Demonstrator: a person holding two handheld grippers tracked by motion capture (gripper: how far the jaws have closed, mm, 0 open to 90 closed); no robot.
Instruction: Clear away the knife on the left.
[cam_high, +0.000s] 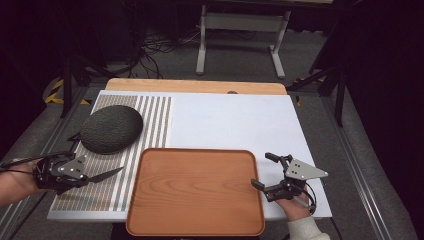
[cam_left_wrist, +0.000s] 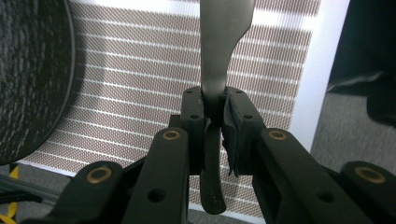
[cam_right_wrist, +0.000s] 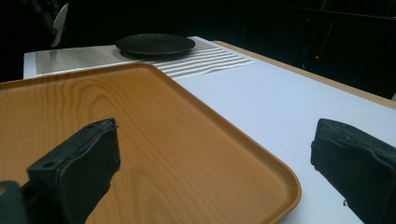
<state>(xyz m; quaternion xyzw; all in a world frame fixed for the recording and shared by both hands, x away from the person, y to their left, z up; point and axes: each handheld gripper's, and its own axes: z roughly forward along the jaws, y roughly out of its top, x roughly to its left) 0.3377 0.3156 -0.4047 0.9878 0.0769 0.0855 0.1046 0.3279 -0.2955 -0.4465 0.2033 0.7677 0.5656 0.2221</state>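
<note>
A dark grey knife (cam_high: 107, 175) is clamped by its handle in my left gripper (cam_high: 85, 175), which is shut on it above the striped placemat (cam_high: 112, 192); the blade points right, toward the wooden tray (cam_high: 195, 192). In the left gripper view the pads (cam_left_wrist: 194, 112) squeeze the knife handle (cam_left_wrist: 215, 102) and the blade (cam_left_wrist: 226, 37) runs upward. My right gripper (cam_high: 263, 170) stands open at the tray's right edge with nothing between its fingers. In the right gripper view the jaws stand wide apart over the tray's corner (cam_right_wrist: 261, 172), and the knife blade (cam_right_wrist: 60, 21) shows far off.
A black textured plate (cam_high: 111, 128) rests on the placement mat's far end, also seen in the gripper views (cam_left_wrist: 28, 79) (cam_right_wrist: 155, 44). White board (cam_high: 230, 122) lies beyond the tray. A table frame (cam_high: 242, 30) and cables stand on the floor behind.
</note>
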